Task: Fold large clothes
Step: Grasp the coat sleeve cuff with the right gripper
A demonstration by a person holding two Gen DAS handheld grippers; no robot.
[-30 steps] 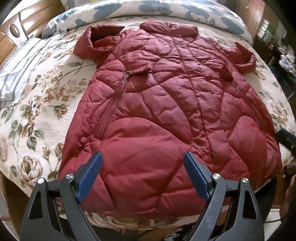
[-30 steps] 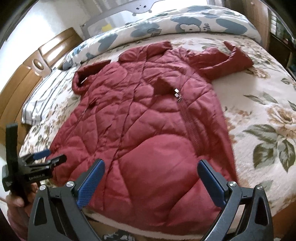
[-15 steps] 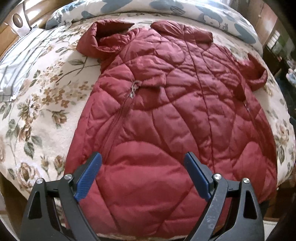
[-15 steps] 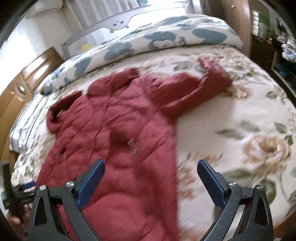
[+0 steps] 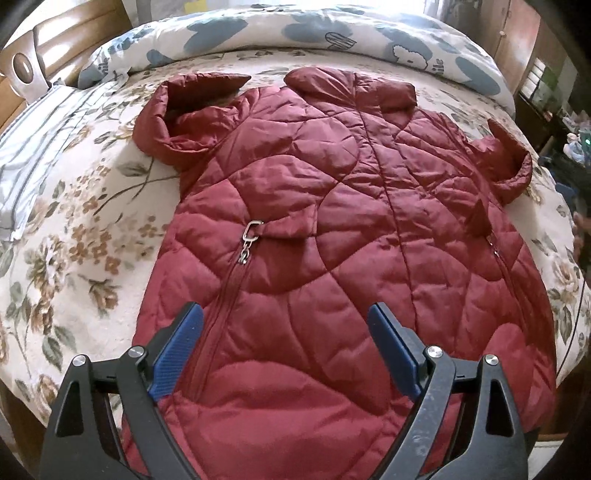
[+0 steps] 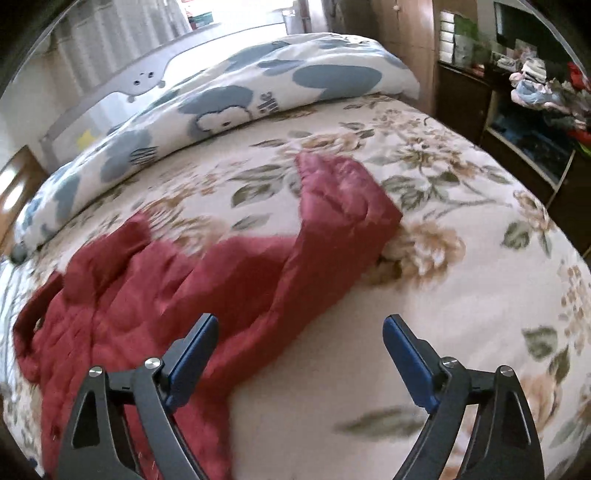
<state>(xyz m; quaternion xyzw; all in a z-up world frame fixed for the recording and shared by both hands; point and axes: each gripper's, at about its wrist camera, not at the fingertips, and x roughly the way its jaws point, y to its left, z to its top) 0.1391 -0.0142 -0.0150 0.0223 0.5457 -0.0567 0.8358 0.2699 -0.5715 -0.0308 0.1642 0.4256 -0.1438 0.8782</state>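
Observation:
A dark red quilted coat (image 5: 332, 229) lies spread flat on the floral bed, collar far, hem near, both sleeves bent upward. My left gripper (image 5: 286, 347) is open and empty, hovering over the coat's lower left part near the zipper (image 5: 247, 243). In the right wrist view the coat (image 6: 155, 295) fills the lower left, and its right sleeve (image 6: 340, 203) lies out on the bedspread. My right gripper (image 6: 297, 354) is open and empty above the bedspread, just right of the coat's edge and short of that sleeve.
A rolled white-and-blue duvet (image 5: 332, 33) lies across the far side of the bed (image 6: 461, 295). A striped pillow (image 5: 33, 147) and wooden headboard (image 5: 55, 40) are at the left. Dark shelves with clutter (image 6: 535, 103) stand beyond the bed's right edge.
The left gripper moved forward over the coat's lower part. The right gripper swung right and forward, off the coat's body toward the right sleeve. Both stayed open.

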